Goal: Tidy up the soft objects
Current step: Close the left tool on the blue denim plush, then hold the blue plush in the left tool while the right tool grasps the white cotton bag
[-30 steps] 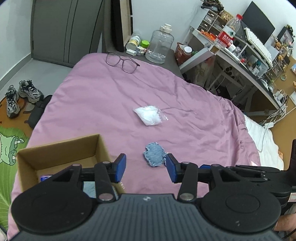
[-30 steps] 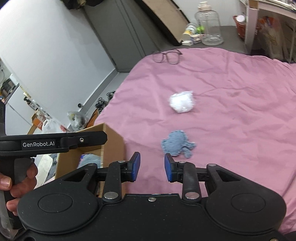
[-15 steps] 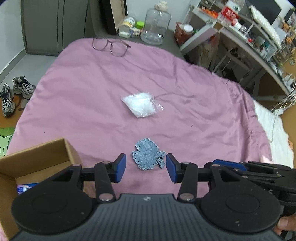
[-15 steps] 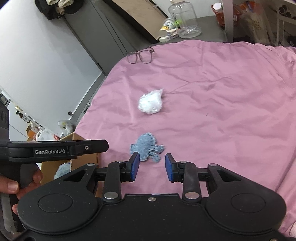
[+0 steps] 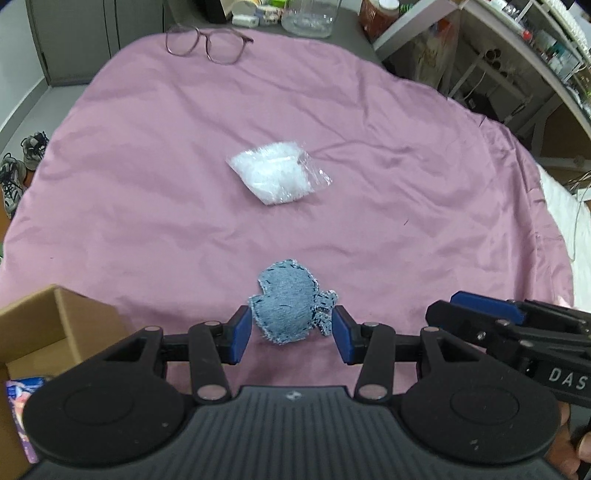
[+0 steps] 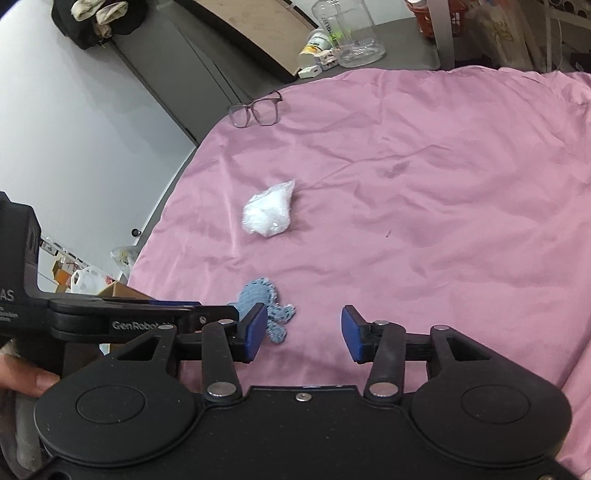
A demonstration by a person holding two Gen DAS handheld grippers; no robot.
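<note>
A small blue denim soft toy (image 5: 288,306) lies on the pink bedspread (image 5: 369,229). My left gripper (image 5: 291,334) is open and hovers low over it, one blue pad on each side of the toy and neither pressing on it. Farther up the bed lies a white fluffy bundle in a clear bag (image 5: 277,177). In the right wrist view my right gripper (image 6: 303,332) has opening jaws with only bedspread between them. The denim toy (image 6: 262,299) sits just beyond its left pad, and the white bag (image 6: 267,214) is farther on.
An open cardboard box (image 5: 44,325) stands at the bed's near left corner with something printed inside. Glasses (image 5: 207,38) lie at the far edge. A clear jar (image 6: 349,33) and bottles stand beyond. A desk frame (image 5: 480,74) is at the right, shoes (image 5: 14,173) on the floor at the left.
Both grippers have come forward and down toward the denim toy, which now sits between the left pads. The right jaws have spread wider. The box has slid toward the left edge of view.
</note>
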